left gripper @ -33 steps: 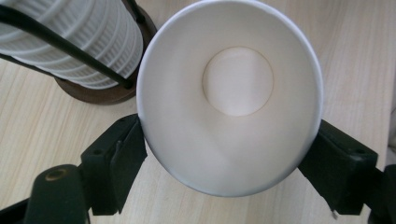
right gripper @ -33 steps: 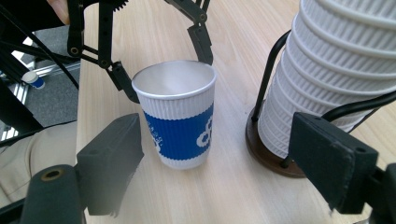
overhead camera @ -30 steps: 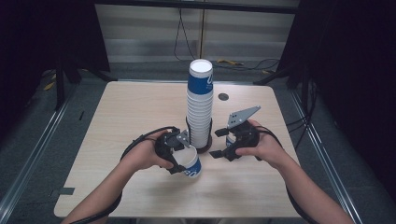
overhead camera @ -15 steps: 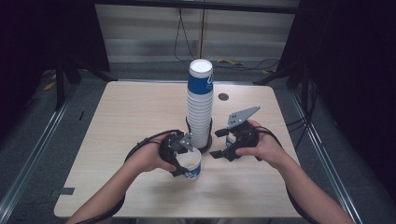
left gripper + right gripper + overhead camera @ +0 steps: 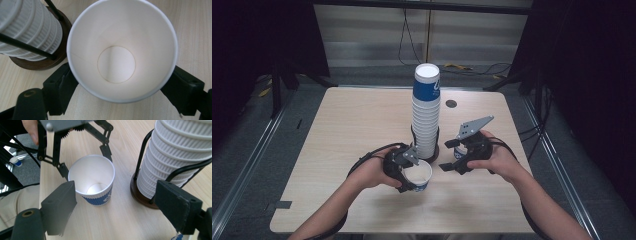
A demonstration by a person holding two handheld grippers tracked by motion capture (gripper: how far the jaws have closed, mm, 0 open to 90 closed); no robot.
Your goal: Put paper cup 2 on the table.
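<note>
Dark room, pale wooden table: left gripper clasps paper cup, right gripper gapes.

No legible words, brands or numbers anywhere. Merely part of a white mark on the blue band of the top cup of the stack, too small to read. Similar white print on the single cup, likewise unreadable.
</note>
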